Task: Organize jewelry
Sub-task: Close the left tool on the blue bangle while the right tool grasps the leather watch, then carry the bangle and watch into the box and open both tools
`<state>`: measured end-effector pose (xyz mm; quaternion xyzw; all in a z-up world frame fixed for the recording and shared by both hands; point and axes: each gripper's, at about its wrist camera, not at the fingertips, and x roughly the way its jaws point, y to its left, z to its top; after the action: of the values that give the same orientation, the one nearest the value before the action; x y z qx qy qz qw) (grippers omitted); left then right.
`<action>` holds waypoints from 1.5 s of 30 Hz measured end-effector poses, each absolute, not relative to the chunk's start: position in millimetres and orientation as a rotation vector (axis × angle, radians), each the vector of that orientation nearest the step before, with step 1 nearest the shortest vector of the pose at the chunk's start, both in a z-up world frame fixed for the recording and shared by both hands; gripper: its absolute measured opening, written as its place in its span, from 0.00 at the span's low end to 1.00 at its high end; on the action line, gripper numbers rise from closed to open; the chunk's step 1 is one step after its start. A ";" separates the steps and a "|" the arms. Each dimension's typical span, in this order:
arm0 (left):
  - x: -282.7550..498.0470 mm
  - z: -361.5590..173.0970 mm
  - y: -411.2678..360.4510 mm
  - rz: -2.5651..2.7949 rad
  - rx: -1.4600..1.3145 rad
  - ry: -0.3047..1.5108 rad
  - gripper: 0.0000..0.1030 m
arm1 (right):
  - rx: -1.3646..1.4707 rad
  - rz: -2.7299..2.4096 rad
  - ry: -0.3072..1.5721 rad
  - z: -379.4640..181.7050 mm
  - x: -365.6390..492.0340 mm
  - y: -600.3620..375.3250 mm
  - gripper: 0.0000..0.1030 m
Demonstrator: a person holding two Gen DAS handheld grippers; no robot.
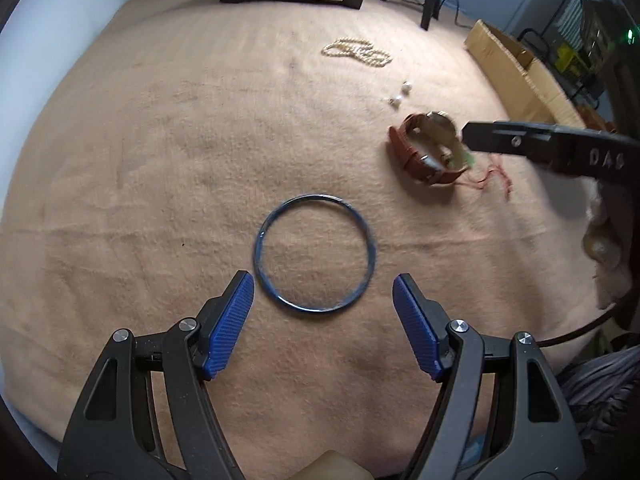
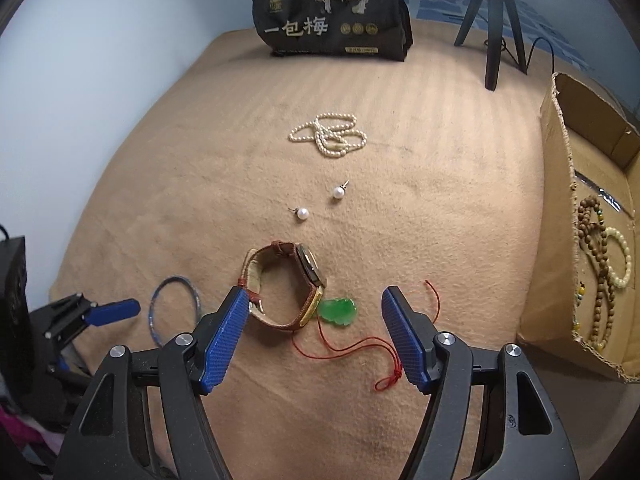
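A blue bangle lies flat on the tan blanket, just ahead of my open, empty left gripper. It also shows in the right wrist view. A brown-strapped watch and a green jade pendant on a red cord lie just ahead of my open, empty right gripper. The watch shows in the left wrist view too, with the right gripper's finger beside it. Two pearl earrings and a pearl necklace lie farther back.
A cardboard box at the right holds wooden and pale bead bracelets. A black printed bag stands at the back. Tripod legs stand at the back right. A black device sits at the left edge.
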<state>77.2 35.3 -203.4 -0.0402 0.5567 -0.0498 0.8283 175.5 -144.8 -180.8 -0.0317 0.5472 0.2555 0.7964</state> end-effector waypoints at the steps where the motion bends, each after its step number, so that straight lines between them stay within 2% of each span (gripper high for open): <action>1: 78.2 -205.7 34.8 -0.095 -0.075 1.184 0.72 | -0.070 0.545 1.177 -182.0 176.0 -144.8 0.67; 15: 92.8 -215.8 33.7 -0.047 -0.068 1.176 0.77 | -0.131 0.516 1.193 -195.5 187.3 -135.0 0.66; 19: 92.6 -215.9 34.2 -0.052 -0.058 1.162 0.77 | -0.143 0.516 1.196 -196.9 188.1 -133.8 0.49; 22: 91.9 -215.3 32.7 -0.037 -0.038 1.152 0.71 | -0.151 0.517 1.196 -197.8 188.5 -131.4 0.43; 27: 93.4 -212.8 38.7 -0.033 -0.077 1.159 0.71 | -0.179 0.533 1.208 -201.5 187.1 -124.0 0.35; 31: 92.1 -211.4 39.6 -0.024 -0.082 1.154 0.71 | -0.173 0.547 1.229 -206.7 188.0 -122.9 0.16; 33: 91.5 -210.6 39.8 -0.017 -0.078 1.152 0.71 | -0.158 0.550 1.225 -206.1 187.9 -123.8 0.11; 45: 91.3 -191.9 45.4 0.010 -0.096 1.103 0.71 | -0.116 0.526 1.150 -185.2 187.2 -133.1 0.11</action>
<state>91.3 45.4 -191.9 -0.0456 0.5239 0.0049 0.8505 187.2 -133.1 -185.2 -0.0544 0.5370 0.2458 0.8051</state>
